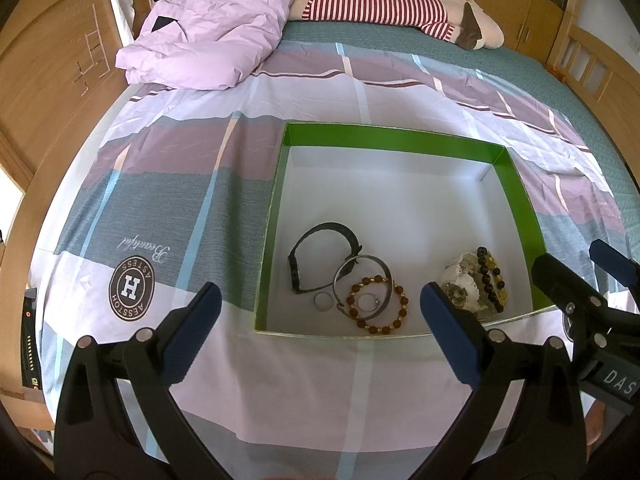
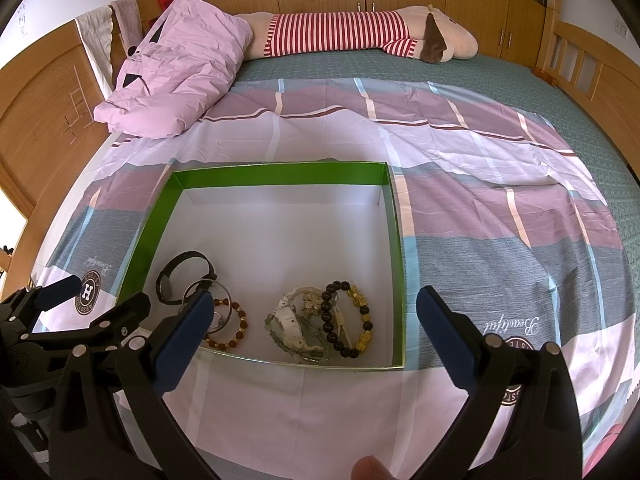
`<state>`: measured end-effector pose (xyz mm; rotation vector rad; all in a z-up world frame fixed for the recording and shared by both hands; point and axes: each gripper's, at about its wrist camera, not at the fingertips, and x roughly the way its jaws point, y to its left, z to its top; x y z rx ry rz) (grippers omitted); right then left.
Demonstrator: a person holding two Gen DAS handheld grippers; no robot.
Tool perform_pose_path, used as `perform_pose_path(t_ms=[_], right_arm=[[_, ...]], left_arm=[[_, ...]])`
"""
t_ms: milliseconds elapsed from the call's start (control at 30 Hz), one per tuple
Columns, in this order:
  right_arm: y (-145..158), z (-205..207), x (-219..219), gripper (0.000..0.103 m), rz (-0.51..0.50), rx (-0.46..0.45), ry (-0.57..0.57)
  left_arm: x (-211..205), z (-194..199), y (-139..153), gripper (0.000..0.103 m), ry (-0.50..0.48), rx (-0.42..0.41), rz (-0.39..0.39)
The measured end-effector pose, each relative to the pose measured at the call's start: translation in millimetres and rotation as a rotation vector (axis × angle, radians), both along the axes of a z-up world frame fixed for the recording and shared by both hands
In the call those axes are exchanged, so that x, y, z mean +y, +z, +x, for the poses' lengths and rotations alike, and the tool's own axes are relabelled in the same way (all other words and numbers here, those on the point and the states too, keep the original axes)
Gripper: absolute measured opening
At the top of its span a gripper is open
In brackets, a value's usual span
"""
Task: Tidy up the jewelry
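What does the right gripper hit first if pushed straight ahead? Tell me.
Probably the near wall of the green box, then the white-and-grey bracelet pile behind it. The right gripper is open; depth is uncertain.

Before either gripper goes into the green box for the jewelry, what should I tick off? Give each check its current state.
1. Left gripper jaws open and empty: ok.
2. Right gripper jaws open and empty: ok.
3. Green box open, no lid in the way: ok.
4. Pieces lying apart for a single pick: not ok. The metal bangle overlaps the brown bead bracelet and touches the black watch; the black-and-yellow bead bracelets lie against the white tangled piece.
5. Two small rings lying free: cannot tell; one sits inside the bead loop.
6. Room between the two grippers: ok, side by side at the box's near edge.
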<state>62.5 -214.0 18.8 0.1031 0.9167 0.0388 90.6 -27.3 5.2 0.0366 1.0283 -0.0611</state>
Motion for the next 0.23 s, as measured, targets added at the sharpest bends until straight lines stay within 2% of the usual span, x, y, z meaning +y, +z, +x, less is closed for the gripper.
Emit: perform_pose_path(t_ms=[100,233], right_arm=[[0,0,0,0.101,0.000,0.001,0.000],[8,-1,-25,0.101,-0.029,-0.060,-0.048]], left_arm=[[0,-1,0,0.101,-0.021,0.022,-0.005],[12,-10,12,0.101,0.007,-0.021,0.065]])
